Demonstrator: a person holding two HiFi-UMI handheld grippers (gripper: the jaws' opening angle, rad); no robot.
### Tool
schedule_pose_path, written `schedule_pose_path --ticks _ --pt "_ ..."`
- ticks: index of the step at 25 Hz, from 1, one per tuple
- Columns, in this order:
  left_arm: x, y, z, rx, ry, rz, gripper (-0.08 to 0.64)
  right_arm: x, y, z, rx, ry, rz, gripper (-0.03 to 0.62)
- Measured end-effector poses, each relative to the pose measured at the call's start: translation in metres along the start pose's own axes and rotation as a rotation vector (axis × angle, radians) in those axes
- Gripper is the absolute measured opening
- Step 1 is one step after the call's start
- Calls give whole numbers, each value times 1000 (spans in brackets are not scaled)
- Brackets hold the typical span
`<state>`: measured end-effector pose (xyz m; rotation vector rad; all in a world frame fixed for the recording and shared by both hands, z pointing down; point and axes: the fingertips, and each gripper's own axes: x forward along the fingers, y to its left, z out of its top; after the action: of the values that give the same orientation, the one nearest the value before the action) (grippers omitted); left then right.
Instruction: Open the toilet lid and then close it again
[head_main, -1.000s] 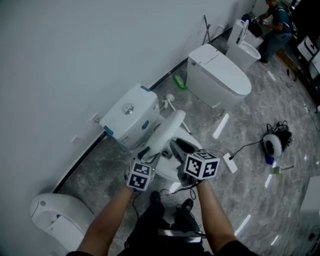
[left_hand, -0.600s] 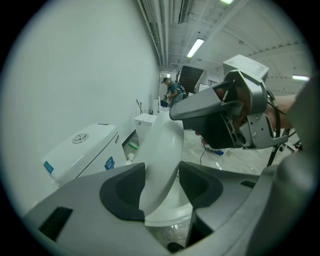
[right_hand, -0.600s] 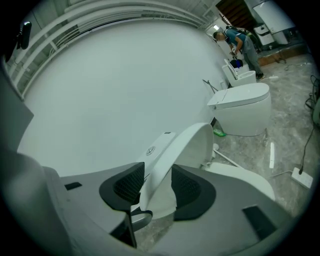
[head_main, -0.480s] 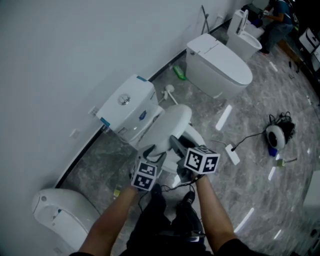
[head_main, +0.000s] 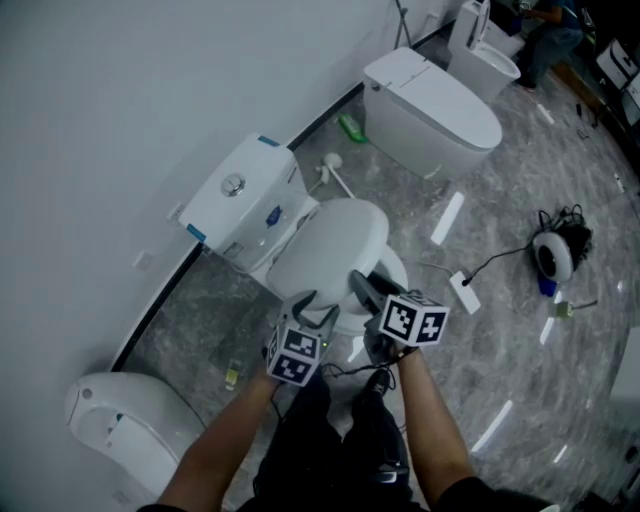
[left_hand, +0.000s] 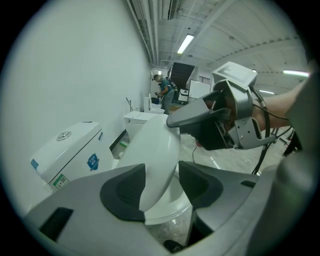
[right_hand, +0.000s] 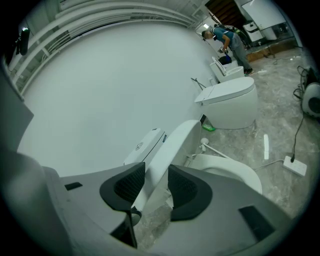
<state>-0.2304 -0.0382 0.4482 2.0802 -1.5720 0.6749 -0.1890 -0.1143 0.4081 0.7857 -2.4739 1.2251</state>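
left claw (left_hand: 161, 169): narrow, shut on the near rim of the lid (left_hand: 156, 145), one pad on each face. right claw (right_hand: 156, 170): the same, closed down to the lid's thickness with the rim between its pads (no gap that I can make out on either side). The two sit side by side on the lid's free edge, left claw towards the left corner, right claw further round the right side, near each other but apart. A bare forearm runs back from each.

Lid: tilted partway, hinge end at the back, free edge raised. It is off the tank (head_main: 240, 195) behind it and well off the bowl (right_hand: 230, 169) below, which stands open.

Tank: against the wall (head_main: 120, 100), round button on top, blue sticker on the front.

Further out: grey marbled floor (head_main: 520, 340). A small white box (head_main: 466, 297) on a cable lies just right of the bowl. A round white device (head_main: 552, 255) with coiled cable is well to the right. A green item (head_main: 351, 128) lies at the wall's foot. A second toilet (head_main: 435, 100) stands along the wall, lid down. A third toilet (head_main: 110, 430) is at near left. A person (head_main: 545, 35) bends over another toilet at the far end.
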Motion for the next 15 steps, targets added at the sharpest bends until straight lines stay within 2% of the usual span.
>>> schedule_pose_path --ticks 6,8,10,15 --pt "1 -18 1 -100 6 -26 219 -15 -25 -14 37 1 0 156" --pt "4 -19 -3 -110 18 -1 171 -21 -36 -21 50 2 -2 156" --pt "9 -18 -8 -112 33 34 78 -27 -48 -28 65 4 -4 158" --pt "25 -27 -21 -138 58 56 37 -39 -80 -48 103 13 -11 160"
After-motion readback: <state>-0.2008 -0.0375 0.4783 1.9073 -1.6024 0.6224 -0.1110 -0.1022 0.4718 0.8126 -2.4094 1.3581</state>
